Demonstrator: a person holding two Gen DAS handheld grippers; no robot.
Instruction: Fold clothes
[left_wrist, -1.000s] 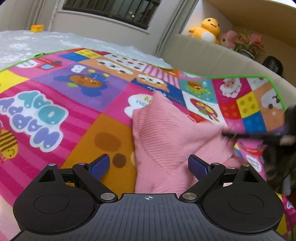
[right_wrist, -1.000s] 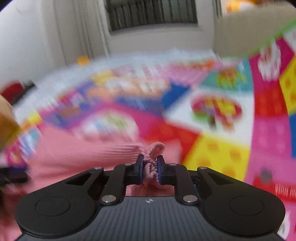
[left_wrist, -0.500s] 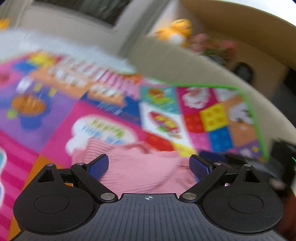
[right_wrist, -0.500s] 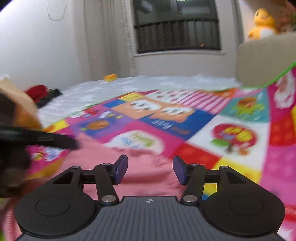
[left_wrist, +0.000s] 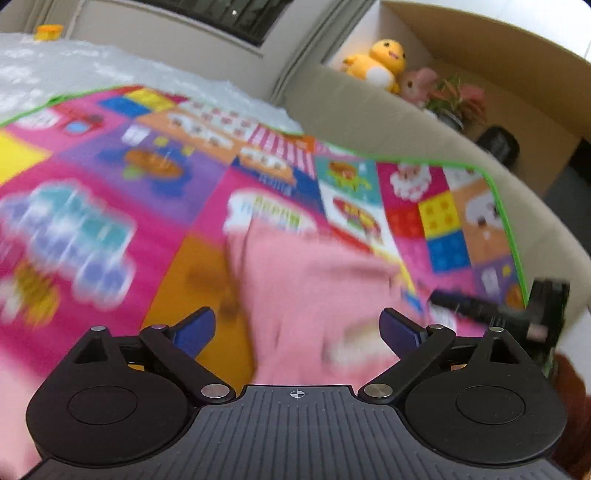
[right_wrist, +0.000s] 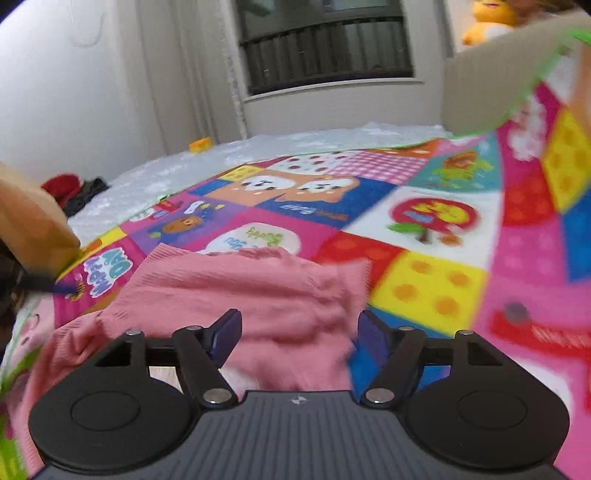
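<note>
On the patchwork play mat (right_wrist: 436, 236) our pink ribbed sweater (right_wrist: 240, 295) lies bunched in layers near its front edge, let go by our right gripper (right_wrist: 299, 334), which pinched its hem a second ago and now gapes like our left gripper (left_wrist: 297, 328), so this fold looks laid.

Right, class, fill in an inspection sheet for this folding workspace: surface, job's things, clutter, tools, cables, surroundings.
Surface: colourful cartoon play mat, green-edged, lying flat.
Job's things: pink ribbed knit garment crumpled on the mat, not neatly folded.
Clutter: small yellow block and a red and dark heap beyond the mat.
Tools: left tool open, holding nothing; right tool open, holding nothing; both over the garment.
Cables: nothing seen.
Surroundings: beige sofa back, yellow duck plush, barred window.
</note>
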